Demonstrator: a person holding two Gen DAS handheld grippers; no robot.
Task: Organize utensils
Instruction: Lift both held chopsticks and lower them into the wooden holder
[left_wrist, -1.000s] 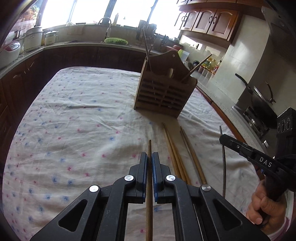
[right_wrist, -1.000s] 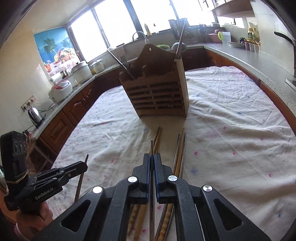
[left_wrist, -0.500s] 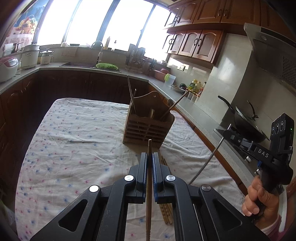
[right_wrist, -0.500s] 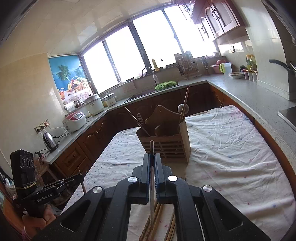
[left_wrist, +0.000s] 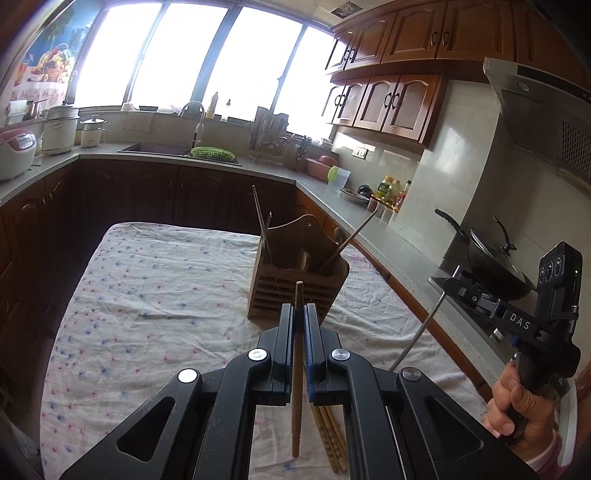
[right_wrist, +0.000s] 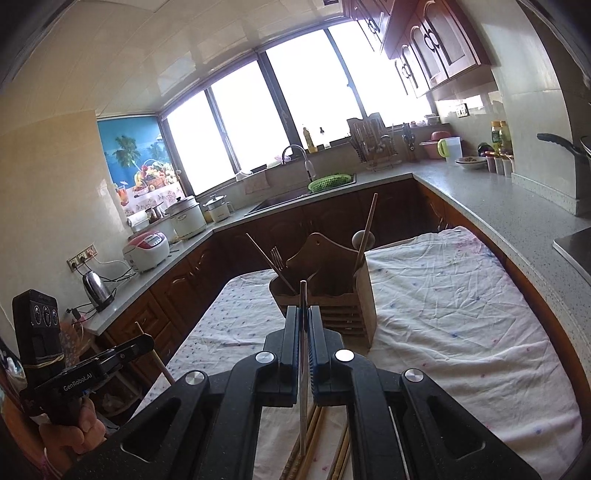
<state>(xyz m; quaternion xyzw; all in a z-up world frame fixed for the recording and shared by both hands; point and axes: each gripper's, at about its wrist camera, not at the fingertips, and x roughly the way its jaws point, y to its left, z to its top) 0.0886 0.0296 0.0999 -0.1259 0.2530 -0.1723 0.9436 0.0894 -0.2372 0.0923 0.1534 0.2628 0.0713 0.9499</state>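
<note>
Left hand-held gripper (left_wrist: 299, 325) pinching a wooden chopstick (left_wrist: 296, 369), right hand-held gripper (right_wrist: 303, 328) pinching a metal chopstick (right_wrist: 303, 369). Both sticks pointing lengthwise at the wooden holder (left_wrist: 295, 291) straight ahead, mid-bench, neither clearly nearer. More chopsticks (left_wrist: 330, 435) lying at the near bench edge.

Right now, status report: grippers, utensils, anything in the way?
Left gripper shut on wooden chopstick. Right gripper shut on metal chopstick. Both held above the cloth; wooden holder ahead, loose chopsticks on the table. Path clear.
</note>
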